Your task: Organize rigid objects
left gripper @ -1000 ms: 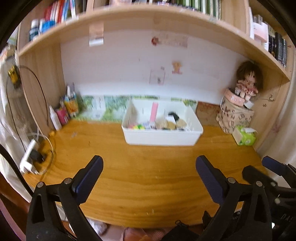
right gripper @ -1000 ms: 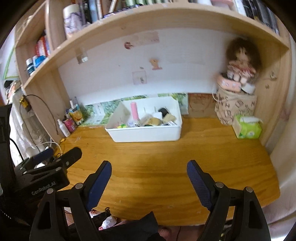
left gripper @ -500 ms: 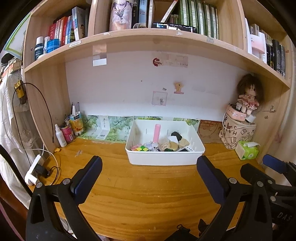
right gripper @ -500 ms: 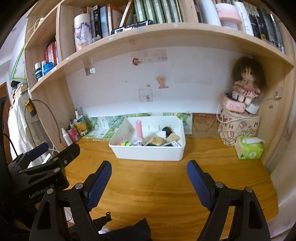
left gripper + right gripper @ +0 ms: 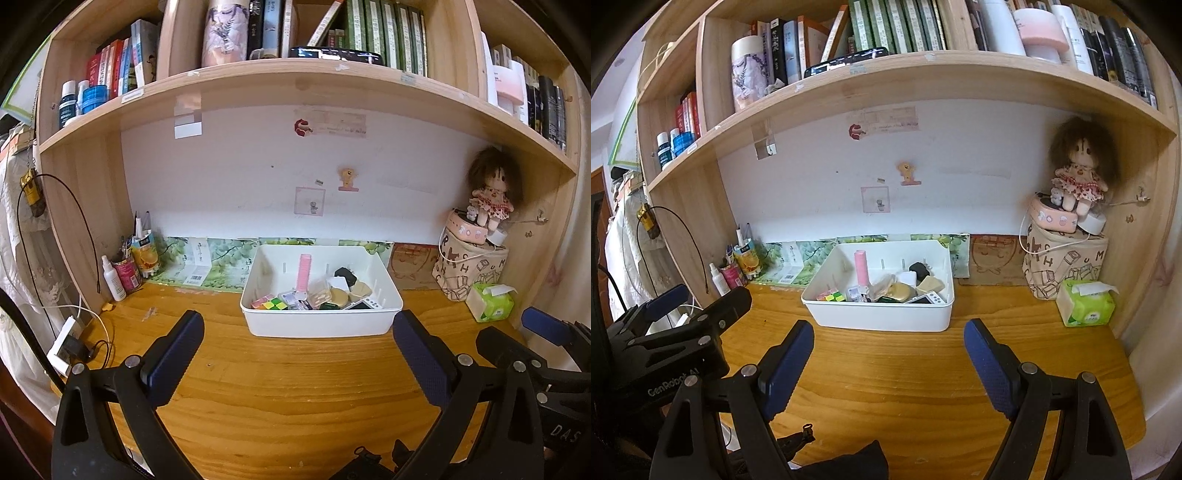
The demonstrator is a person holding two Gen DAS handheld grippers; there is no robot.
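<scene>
White bin (image 5: 882, 314) just beyond right gripper (image 5: 888, 347)

Soft, even indoor light fills both views, and the focus is sharp. The shelf (image 5: 295, 85) bows strongly under fisheye distortion, with black vignetted corners. Shadows on the worktop (image 5: 905, 369) are faint.

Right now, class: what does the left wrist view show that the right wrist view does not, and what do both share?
Only the left wrist view shows the white power strip at the desk's left edge. Only the right wrist view shows the pink mushroom-shaped item on the upper shelf. Both share the white bin of small objects, the doll, the green tissue pack, and both open hand-held grippers: left, right.
</scene>
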